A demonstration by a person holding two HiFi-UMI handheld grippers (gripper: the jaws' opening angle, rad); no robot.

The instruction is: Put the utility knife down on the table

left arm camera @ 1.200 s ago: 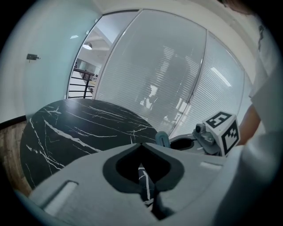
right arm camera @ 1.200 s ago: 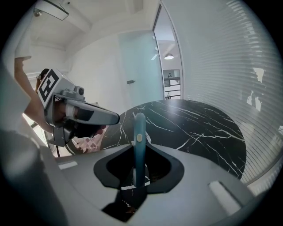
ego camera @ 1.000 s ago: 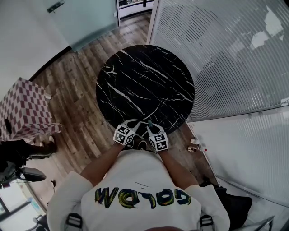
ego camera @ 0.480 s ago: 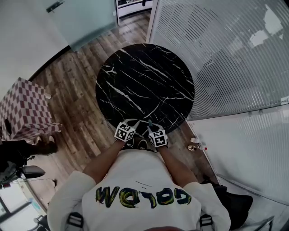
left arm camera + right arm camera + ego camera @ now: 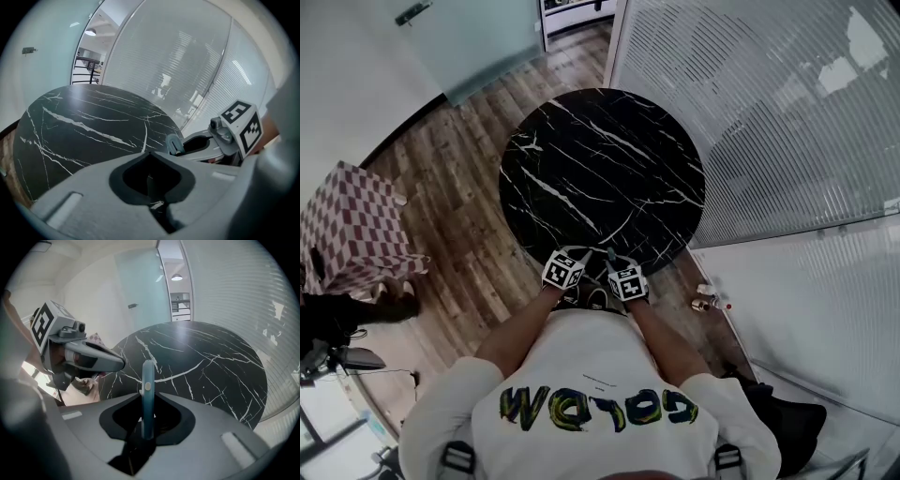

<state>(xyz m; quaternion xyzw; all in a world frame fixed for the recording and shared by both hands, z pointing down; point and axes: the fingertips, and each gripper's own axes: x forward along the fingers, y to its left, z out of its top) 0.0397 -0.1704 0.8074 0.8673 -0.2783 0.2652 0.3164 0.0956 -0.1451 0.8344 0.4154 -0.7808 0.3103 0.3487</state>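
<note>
1. Right gripper (image 5: 147,420) jaws are clamped on the utility knife (image 5: 148,380); its blue handle sticks out past the tips.
2. Left gripper (image 5: 151,183) jaws are together and empty, just left of it.
3. Knife is held over the near edge of the black marble table (image 5: 206,366), not set down.
4. Step looks like placing. Next: lay the knife flat on the top, then open the jaws.

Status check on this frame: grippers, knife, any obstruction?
Right gripper shut on utility knife, at table near edge. Left gripper shut, empty, alongside. Knife not yet down; nothing seen on table in its way.
</note>
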